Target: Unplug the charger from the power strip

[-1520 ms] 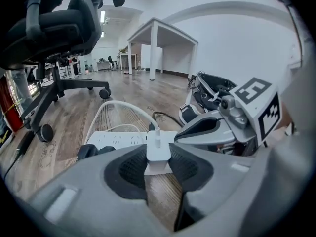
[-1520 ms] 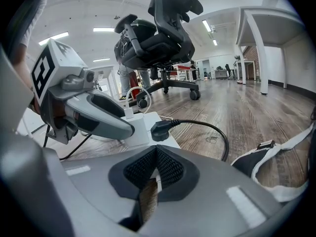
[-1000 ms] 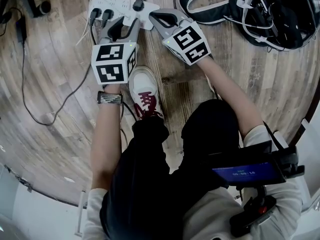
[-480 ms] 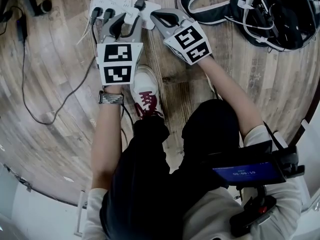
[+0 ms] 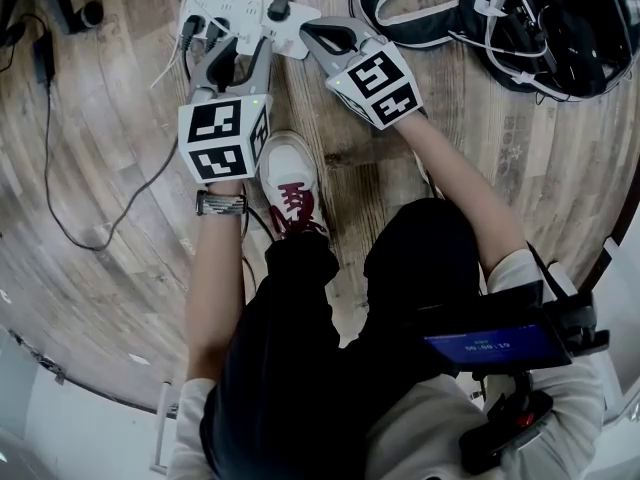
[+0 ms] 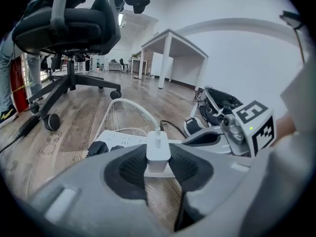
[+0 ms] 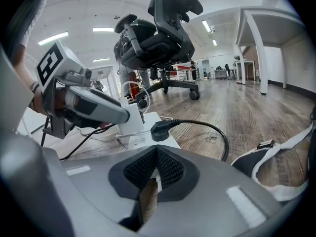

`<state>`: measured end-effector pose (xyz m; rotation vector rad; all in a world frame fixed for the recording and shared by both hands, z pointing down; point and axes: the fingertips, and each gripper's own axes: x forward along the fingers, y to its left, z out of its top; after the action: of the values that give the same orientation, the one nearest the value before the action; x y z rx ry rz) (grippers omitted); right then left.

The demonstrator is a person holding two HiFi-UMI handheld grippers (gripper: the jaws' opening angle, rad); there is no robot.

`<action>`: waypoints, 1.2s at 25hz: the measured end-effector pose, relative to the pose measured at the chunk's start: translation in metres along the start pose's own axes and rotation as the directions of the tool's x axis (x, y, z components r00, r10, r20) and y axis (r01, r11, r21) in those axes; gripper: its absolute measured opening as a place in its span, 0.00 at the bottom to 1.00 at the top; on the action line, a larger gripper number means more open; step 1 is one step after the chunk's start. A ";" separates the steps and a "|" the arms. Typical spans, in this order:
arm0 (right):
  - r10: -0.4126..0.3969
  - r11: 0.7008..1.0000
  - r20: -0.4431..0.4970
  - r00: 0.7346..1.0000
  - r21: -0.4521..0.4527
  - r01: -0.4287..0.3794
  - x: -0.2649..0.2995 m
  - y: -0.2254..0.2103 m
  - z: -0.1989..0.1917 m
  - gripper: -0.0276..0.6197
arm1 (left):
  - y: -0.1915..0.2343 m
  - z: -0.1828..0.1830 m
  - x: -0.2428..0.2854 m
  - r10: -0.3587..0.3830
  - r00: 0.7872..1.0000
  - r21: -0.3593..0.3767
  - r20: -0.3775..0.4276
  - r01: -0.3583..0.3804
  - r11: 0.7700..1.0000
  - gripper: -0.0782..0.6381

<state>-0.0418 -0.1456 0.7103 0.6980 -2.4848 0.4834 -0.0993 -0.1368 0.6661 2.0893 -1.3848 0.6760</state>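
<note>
A white power strip (image 5: pixel 235 8) lies on the wooden floor, also seen in the left gripper view (image 6: pixel 121 139). The white charger (image 6: pixel 158 154) stands upright at the strip's near edge, its white cable looping up behind it. My left gripper (image 5: pixel 238 50) is shut on the charger, one black pad pressing each side. From the right gripper view the charger (image 7: pixel 129 118) shows under a left finger (image 7: pixel 101 110). My right gripper (image 5: pixel 312 34) is shut, its tips resting at the strip's right end (image 7: pixel 148 132).
A black plug (image 5: pixel 278 8) with a black cord sits in the strip beside the charger; two more black plugs (image 5: pixel 200 30) fill its left end. An office chair (image 6: pixel 74 28) stands behind. A black bag with straps (image 5: pixel 530 18) lies right. The person's shoe (image 5: pixel 290 183) is just below the grippers.
The left gripper swung slightly right, then back left and a little toward the person, still closed around the charger. The right gripper has stayed put.
</note>
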 end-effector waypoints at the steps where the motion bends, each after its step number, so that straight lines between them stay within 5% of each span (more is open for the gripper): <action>1: 0.000 1.000 0.001 1.000 0.000 0.000 0.000 0.000 0.000 0.04 | 0.000 0.001 0.000 -0.001 1.000 -0.001 0.003 0.001 1.000 0.30; 19: 0.030 0.998 -0.021 0.999 0.050 -0.029 0.001 -0.001 0.001 0.04 | 0.001 0.002 -0.003 0.003 1.000 -0.034 0.013 -0.003 0.999 0.30; 30: -0.042 0.998 -0.039 0.998 -0.044 0.041 -0.018 -0.016 0.017 0.04 | 0.007 0.001 -0.006 0.049 0.999 -0.027 0.017 -0.048 0.998 0.30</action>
<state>-0.0263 -0.1592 0.6894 0.7148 -2.4313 0.4233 -0.1079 -0.1358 0.6622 2.0515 -1.4505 0.6562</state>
